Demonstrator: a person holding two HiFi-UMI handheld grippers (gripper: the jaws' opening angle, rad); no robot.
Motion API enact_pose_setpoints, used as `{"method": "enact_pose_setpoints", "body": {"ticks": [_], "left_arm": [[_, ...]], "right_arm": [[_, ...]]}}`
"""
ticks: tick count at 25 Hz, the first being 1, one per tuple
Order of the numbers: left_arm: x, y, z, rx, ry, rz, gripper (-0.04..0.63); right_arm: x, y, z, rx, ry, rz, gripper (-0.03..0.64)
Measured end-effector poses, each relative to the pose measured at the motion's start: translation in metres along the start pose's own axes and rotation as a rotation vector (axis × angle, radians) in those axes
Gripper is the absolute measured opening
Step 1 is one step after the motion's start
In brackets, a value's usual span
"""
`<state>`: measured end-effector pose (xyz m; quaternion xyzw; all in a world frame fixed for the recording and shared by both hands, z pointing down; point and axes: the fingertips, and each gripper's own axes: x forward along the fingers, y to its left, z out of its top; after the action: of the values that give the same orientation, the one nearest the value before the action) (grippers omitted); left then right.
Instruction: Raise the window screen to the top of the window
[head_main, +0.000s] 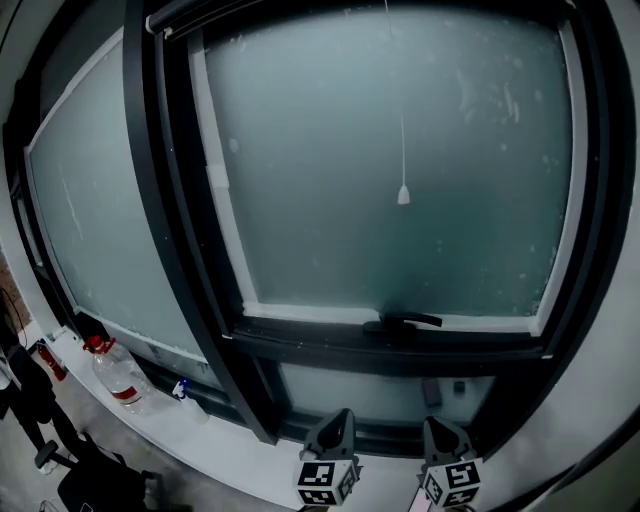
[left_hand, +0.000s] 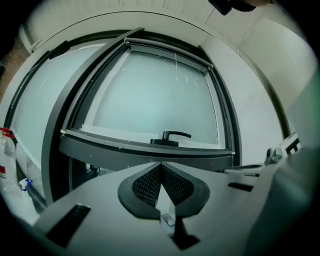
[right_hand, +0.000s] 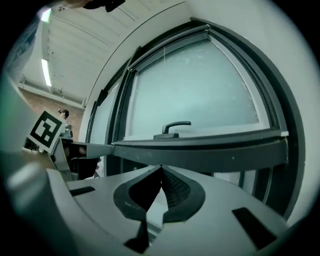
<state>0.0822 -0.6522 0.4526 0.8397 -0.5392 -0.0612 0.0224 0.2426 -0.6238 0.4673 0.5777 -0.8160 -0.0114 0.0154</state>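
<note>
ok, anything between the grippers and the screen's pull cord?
Nothing visible blocks it. The pull cord hangs free in front of the pane, above the shut left gripper and right gripper. Only the window handle juts out on the lower frame between them.

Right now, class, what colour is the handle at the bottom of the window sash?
Black. The window handle shows best in the left gripper view.

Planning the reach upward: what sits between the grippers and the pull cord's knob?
Head view: the black window handle on the dark lower frame, then bare frosted glass up to the knob.
</note>
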Motion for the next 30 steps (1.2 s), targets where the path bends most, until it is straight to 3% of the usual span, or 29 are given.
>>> {"method": "enact_pose_setpoints", "body": {"ticks": [3,7,14,19,30], "left_arm": [[-0.026,0.001,0.006,0.007,-0.015,-0.003,0.005],[-0.072,0.004,0.019,0.013,-0.045,-0.011,0.005],[-0.206,-0.004,0.016,0.003,-0.038,-0.067,0.005],[-0.283,-0.020,0.007,0.000,-0.009,-0.113,0.004],[-0.385,-0.067,0.002,-0.013,0.002,-0.097,0.004]], "right_arm": [[-0.019,0.016,-0.008,0.054,0.005,-0.010,0.008],[-0.045,0.048,0.014,0.019,-0.046,-0.023,0.006],[-0.138,0.141,0.028,0.039,-0.102,-0.062,0.006],[-0.200,0.205,0.013,0.054,-0.051,-0.044,0.006],[-0.306,0.246,-0.010,0.063,-0.009,-0.023,0.006]]}}
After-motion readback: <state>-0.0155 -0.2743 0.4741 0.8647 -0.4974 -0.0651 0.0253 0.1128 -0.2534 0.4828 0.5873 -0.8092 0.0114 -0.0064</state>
